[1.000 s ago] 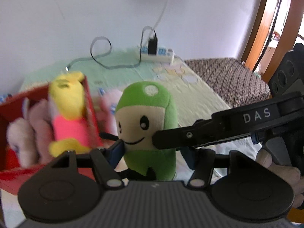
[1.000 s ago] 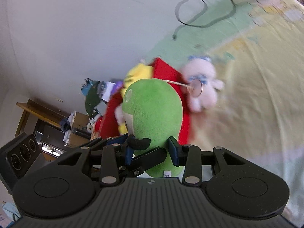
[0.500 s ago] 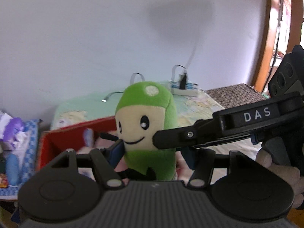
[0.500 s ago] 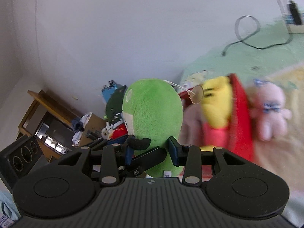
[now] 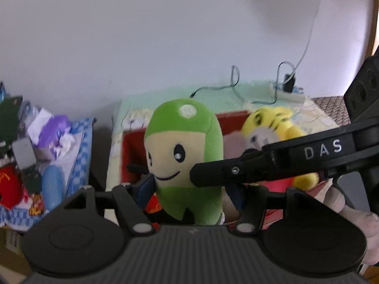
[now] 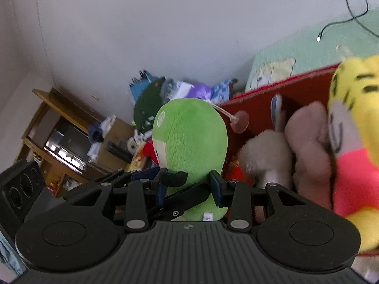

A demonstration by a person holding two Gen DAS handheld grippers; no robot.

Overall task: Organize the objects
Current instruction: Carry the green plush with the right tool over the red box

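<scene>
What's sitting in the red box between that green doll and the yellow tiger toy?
Two pale plush toys, pinkish-beige, lie in the red box between the green doll and yellow tiger toy; the right wrist view shows it best.

Soft, even daylight fills the room, brightest at the right edge of the left view. The yellow toy (image 5: 272,127) and shelf clutter (image 5: 35,146) smear with motion blur; fisheye corners go dark.

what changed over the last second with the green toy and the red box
Both grippers carried the green plush across the bed toward the red box; the yellow plush now sits on its other side in the left wrist view. Unchanged: left gripper and right gripper stay clamped on it.
</scene>
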